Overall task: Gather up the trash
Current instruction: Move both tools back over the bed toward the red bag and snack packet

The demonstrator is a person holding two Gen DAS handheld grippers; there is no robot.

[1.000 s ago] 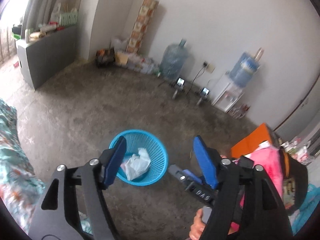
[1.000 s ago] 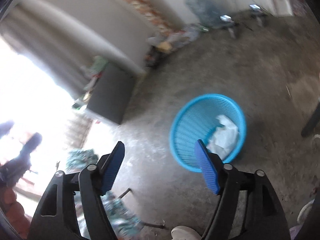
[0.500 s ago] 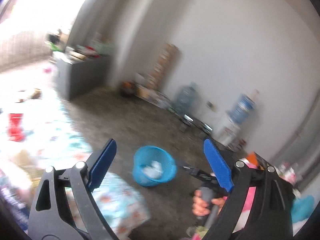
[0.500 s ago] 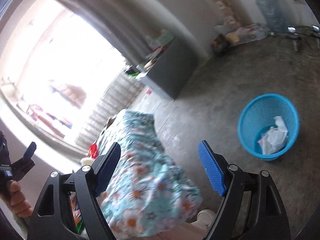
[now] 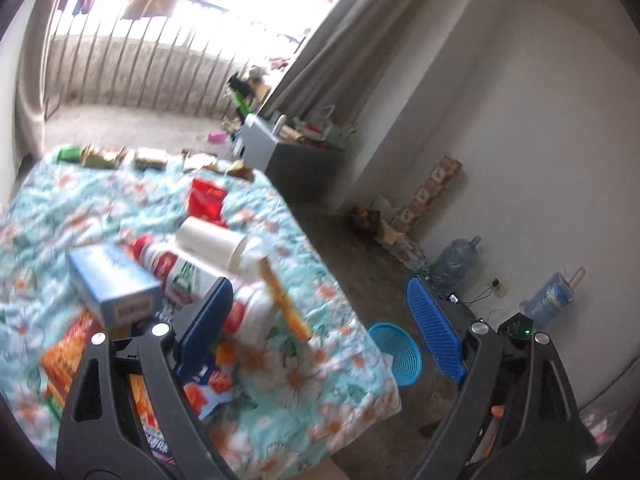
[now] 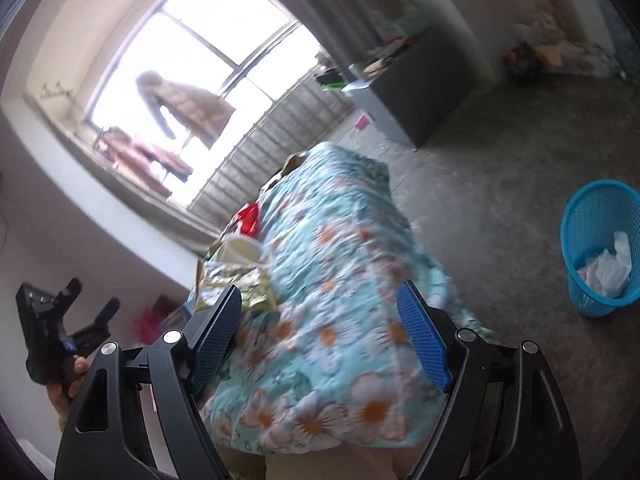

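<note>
A table under a floral cloth (image 5: 288, 376) is littered with trash: a blue box (image 5: 112, 284), a red-and-white bottle (image 5: 180, 268) lying down, a white paper cup (image 5: 208, 240), a yellow stick wrapper (image 5: 284, 300), a red packet (image 5: 206, 200) and an orange snack bag (image 5: 68, 356). My left gripper (image 5: 320, 330) hovers open above the cloth's near corner, nothing between its fingers. My right gripper (image 6: 320, 336) is open too, over the table's end, with a gold-green wrapper (image 6: 236, 280) just beyond its left finger. On the floor stands a blue mesh basket (image 6: 596, 216) holding crumpled white trash (image 6: 608, 264).
Several gold wrappers (image 5: 152, 158) line the table's far edge. A grey cabinet (image 5: 292, 160) stands by the curtain. Water jugs (image 5: 456, 260) and clutter sit along the wall. In the right wrist view a hand (image 6: 64, 384) holds the other gripper at the lower left.
Both views have swung up and away from the basket on the floor to the cluttered table. Each gripper's jaws stand a little wider than a second ago.
</note>
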